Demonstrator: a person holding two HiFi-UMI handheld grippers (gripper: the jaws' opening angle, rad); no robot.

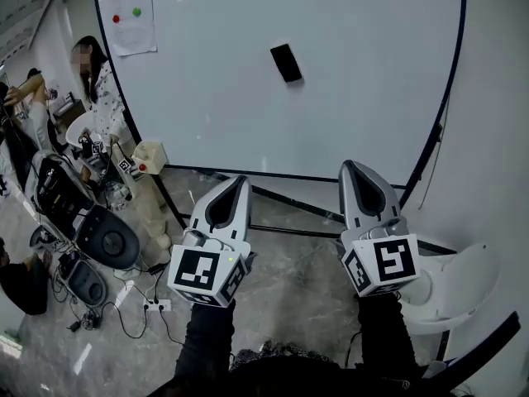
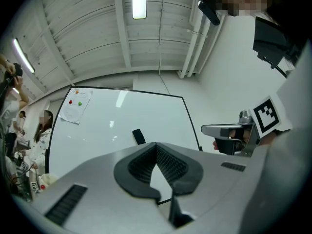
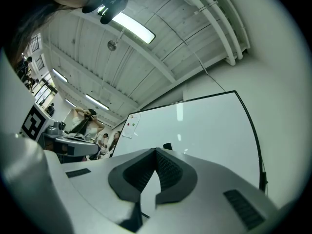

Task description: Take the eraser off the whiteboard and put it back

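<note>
Whiteboard (image 1: 347, 98) with black eraser (image 1: 286, 63); ceiling lamp (image 2: 139, 1) in gripper views alone; left claw (image 1: 241, 180), right claw (image 1: 348, 165) closed, empty.

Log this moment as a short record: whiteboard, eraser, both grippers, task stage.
whiteboard: stands ahead of the person, mostly blank
eraser: black, stuck on the whiteboard near its upper middle, tilted
paper sheet: at the board's top left corner, with coloured dots
left gripper: jaws together, nothing between them, apart from the board
right gripper: jaws together, nothing between them, apart from the board
task stage: eraser not yet taken off
</note>
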